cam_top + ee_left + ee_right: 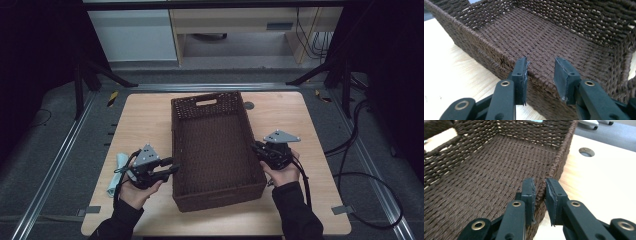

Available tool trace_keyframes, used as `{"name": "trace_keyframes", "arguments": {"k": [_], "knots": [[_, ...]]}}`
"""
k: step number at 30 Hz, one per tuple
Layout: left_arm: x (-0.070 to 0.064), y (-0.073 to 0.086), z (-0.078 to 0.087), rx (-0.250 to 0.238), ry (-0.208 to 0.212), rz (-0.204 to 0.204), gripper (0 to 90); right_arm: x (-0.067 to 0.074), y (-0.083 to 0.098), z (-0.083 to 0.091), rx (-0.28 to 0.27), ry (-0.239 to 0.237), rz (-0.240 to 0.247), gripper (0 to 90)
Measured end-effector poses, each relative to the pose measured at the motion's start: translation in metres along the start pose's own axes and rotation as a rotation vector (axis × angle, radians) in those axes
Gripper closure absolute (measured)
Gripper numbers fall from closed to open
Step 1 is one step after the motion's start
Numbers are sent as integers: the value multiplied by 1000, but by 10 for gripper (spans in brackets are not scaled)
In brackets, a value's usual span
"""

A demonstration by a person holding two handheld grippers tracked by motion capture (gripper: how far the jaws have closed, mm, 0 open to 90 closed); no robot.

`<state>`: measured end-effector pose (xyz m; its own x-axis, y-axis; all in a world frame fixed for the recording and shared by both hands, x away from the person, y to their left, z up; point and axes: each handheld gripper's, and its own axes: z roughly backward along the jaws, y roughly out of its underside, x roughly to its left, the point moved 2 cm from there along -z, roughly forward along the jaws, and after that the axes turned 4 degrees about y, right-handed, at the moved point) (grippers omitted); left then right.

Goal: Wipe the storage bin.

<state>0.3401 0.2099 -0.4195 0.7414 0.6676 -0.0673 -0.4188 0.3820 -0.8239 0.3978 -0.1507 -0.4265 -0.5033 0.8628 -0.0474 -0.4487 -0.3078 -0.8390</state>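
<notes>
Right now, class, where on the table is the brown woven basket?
In the high view the brown woven basket sits mid-table, between the left gripper and the right gripper, its cut-out handle at the far end.

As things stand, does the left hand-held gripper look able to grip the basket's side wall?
Probably yes. The left hand-held gripper already straddles the rim of the basket, jaws open, one pad each side, nothing between.

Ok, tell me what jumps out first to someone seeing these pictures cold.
A big dark-brown woven basket sits empty mid-table, a handle slot in its far wall. The right gripper pinches the basket's right rim, while the left gripper straddles the left rim with its jaws apart. A pale rolled cloth lies on the table by the left hand.
</notes>
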Motion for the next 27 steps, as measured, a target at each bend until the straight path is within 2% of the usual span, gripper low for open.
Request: {"name": "trace_keyframes", "arguments": {"k": [2,4,6,9,11,15,20,21,23,27], "knots": [[1,0,0,1,3,3,642,-1,0,-3,-8,5,5,754],[2,1,0,-6,10,17,652,-2,1,-2,-10,9,-3,679],[2,1,0,-12,12,22,657,-3,3,4,-18,10,-1,670],[1,1,-1,-14,1,11,659,-3,7,15,-21,-11,-11,707],[0,0,-3,-13,-4,8,659,0,11,20,-6,-33,-13,788],[2,-1,-5,-21,-5,9,661,2,7,17,15,4,5,800],[5,-3,-9,-27,-2,19,661,-5,5,8,-2,2,-15,785],[7,-4,-11,-26,-15,17,662,-7,6,6,-3,13,-23,709],[10,-4,-11,-30,-24,22,664,-5,7,9,-3,6,-21,698],[14,-4,-13,-33,-38,30,662,0,10,19,-4,-17,-25,776]]}}
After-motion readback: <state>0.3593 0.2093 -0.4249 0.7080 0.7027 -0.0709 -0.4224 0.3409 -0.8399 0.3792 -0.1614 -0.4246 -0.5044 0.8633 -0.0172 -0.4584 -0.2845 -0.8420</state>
